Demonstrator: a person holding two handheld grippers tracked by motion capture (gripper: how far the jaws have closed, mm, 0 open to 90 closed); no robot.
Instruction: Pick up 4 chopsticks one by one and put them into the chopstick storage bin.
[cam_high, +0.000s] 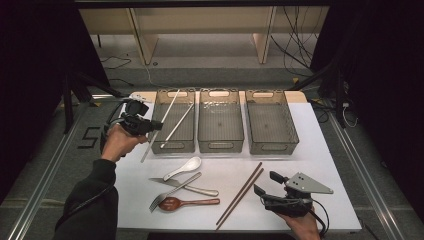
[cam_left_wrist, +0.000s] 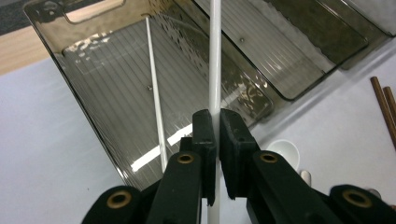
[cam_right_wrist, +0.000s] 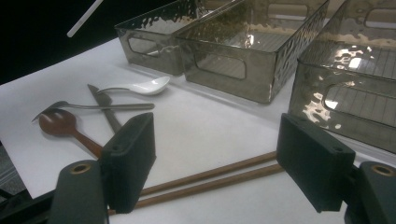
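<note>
From the high view, a white table (cam_high: 310, 150) holds three smoky clear plastic bins in a row; the left bin (cam_high: 173, 145) contains one thin white chopstick (cam_high: 180, 121) lying on a slant; the left gripper (cam_high: 154, 125), held in a hand (cam_high: 119, 142), sits at this bin's left front edge, clamped on a second white chopstick (cam_high: 166, 116) that slants across the bin's rim; nearer the person lie a white ceramic spoon (cam_high: 184, 168), a steel knife (cam_high: 192, 188), a steel fork (cam_high: 172, 192) and a brown wooden spoon (cam_high: 187, 203); a pair of brown wooden chopsticks (cam_high: 241, 192) lies just left of the right gripper (cam_high: 265, 184).

In the left gripper view, the jaws are closed tight on the held white chopstick (cam_left_wrist: 215, 74), which runs upward over the left bin (cam_left_wrist: 70, 84); the other white chopstick (cam_left_wrist: 155, 100) rests inside.

In the right gripper view, the jaws stand wide apart, holding nothing, above the brown chopsticks (cam_right_wrist: 210, 179).
</note>
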